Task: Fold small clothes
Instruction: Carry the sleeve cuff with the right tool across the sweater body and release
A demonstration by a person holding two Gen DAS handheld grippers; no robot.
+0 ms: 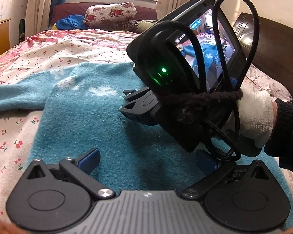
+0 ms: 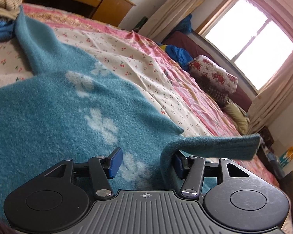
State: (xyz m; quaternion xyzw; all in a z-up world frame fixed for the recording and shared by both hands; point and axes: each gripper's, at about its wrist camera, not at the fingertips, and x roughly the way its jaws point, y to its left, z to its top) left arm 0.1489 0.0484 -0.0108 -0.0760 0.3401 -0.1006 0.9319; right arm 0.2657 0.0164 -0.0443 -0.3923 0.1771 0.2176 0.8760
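A teal fuzzy sweater (image 1: 99,117) with white flower marks lies spread on the cherry-print bedsheet (image 1: 48,54). In the left wrist view my left gripper (image 1: 148,159) hovers low over the sweater, open, with nothing between its blue pads. The right gripper (image 1: 128,100), carried by a white-gloved hand (image 1: 259,113), sits just ahead over the same sweater. In the right wrist view my right gripper (image 2: 146,163) stands open. A strip of the teal sweater (image 2: 214,144) is draped over its right finger (image 2: 178,163) and hangs off to the right. The left pad (image 2: 115,162) is bare.
A stack of folded clothes (image 2: 2,5) sits at the bed's far corner by a wooden shelf unit (image 2: 78,2). A floral rolled quilt (image 1: 111,13) and a blue bag (image 1: 72,21) lie below the window. A dark headboard (image 1: 273,44) stands at the right.
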